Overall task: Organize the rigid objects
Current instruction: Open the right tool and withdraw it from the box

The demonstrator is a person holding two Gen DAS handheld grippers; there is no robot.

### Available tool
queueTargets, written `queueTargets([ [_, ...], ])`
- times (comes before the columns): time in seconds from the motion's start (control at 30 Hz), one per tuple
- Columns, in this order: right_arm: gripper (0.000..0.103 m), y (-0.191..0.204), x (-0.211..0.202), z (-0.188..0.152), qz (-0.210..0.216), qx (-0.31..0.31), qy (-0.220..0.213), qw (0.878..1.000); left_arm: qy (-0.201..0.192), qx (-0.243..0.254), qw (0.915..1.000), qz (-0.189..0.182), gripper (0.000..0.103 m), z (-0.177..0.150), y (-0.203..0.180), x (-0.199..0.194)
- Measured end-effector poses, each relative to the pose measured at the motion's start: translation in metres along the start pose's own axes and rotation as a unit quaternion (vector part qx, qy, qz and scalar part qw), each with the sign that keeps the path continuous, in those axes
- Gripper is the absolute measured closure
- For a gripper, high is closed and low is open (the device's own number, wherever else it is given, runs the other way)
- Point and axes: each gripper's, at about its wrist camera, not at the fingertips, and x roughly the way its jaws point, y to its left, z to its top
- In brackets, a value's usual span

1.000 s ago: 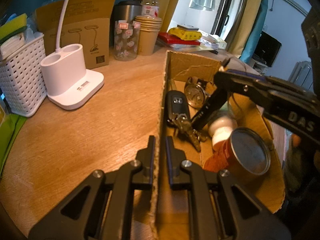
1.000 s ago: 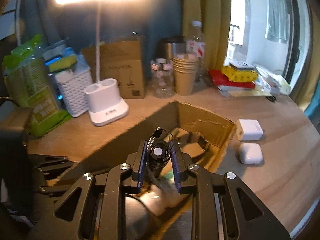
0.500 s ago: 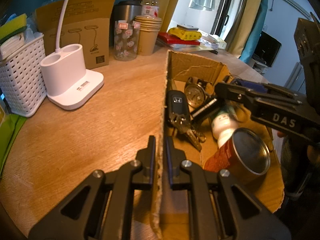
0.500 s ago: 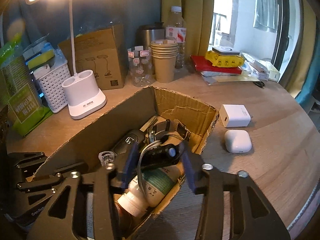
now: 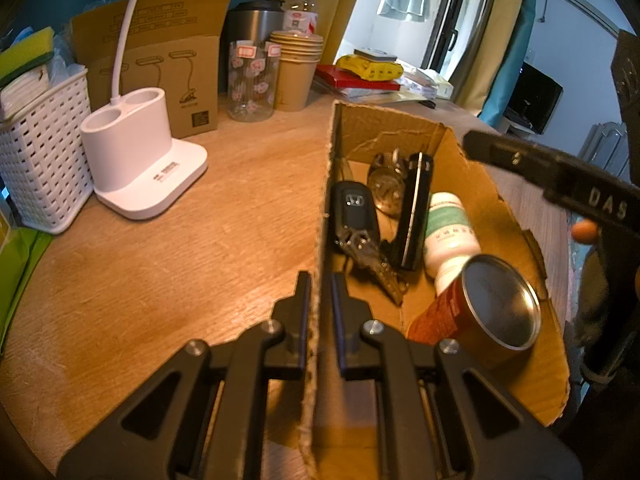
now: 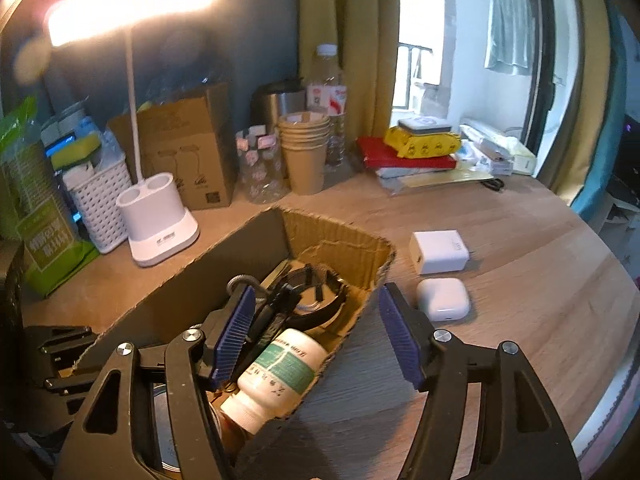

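Wooden bench (image 6: 520, 240): left tongs (image 5: 319, 292) stay clenched on the cardboard box (image 5: 404, 128) wall; right tongs (image 6: 316, 336), just opening, empty, should clear the rim.

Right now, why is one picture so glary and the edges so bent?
Right wrist view: the lit desk lamp head is blown out to a white-orange glare that hazes the wall around it, and the window is overexposed. Left wrist view: no glare, only the lamp's stem and base show. Both views: fisheye lenses curve the table edge and leave the corners dark.
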Motion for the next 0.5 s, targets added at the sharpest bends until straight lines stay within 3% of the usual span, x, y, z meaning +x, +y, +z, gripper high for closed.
queueTargets([
  [0.5, 0.035, -0.023, -0.019, 0.003, -0.030, 0.028, -0.029, 0.999, 0.000, 0.000, 1.0000, 0.000, 0.092, 0.000, 0.000, 0.000],
])
